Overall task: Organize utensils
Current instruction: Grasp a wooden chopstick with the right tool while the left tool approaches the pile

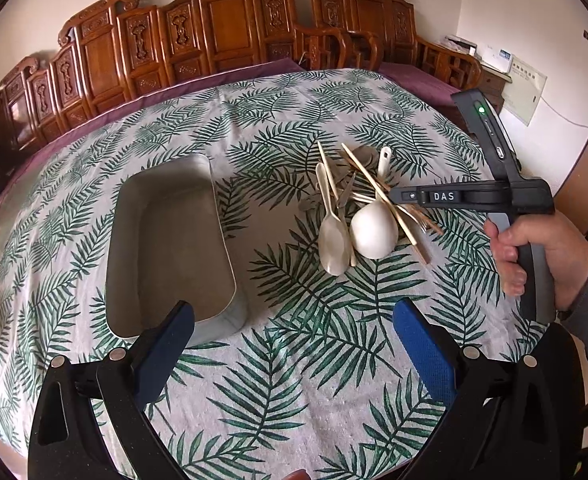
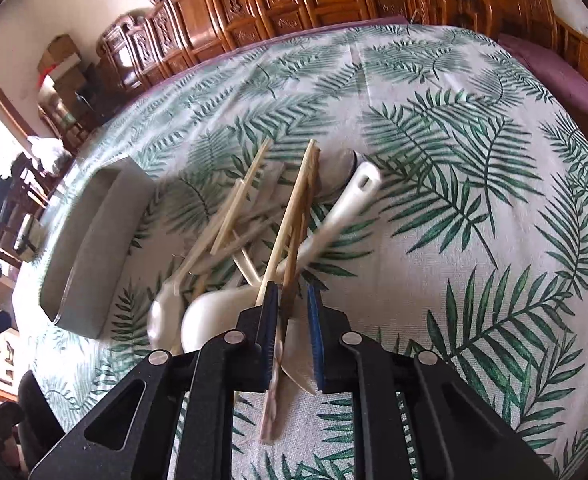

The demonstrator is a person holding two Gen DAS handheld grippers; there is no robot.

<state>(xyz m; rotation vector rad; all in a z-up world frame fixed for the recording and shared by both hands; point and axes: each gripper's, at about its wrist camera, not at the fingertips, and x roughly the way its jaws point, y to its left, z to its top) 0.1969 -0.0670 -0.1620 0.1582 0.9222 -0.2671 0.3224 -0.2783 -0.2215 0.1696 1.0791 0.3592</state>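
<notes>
A pile of utensils lies on the leaf-print tablecloth: a white ladle (image 1: 374,232), a pale spoon (image 1: 333,240), wooden chopsticks (image 1: 374,184) and some metal pieces. An empty metal tray (image 1: 166,240) sits left of the pile; it also shows in the right wrist view (image 2: 94,240). My left gripper (image 1: 294,328) is open and empty, above the cloth in front of the tray and pile. My right gripper (image 2: 292,300) is over the pile, its jaws narrowly apart around a chopstick (image 2: 294,216) that runs between the pads. The ladle (image 2: 334,216) lies just beyond.
The round table (image 1: 94,152) has a purple under-cloth at its far edge. Carved wooden chairs (image 1: 222,28) stand close behind it. The hand holding the right gripper (image 1: 470,196) is at the table's right side.
</notes>
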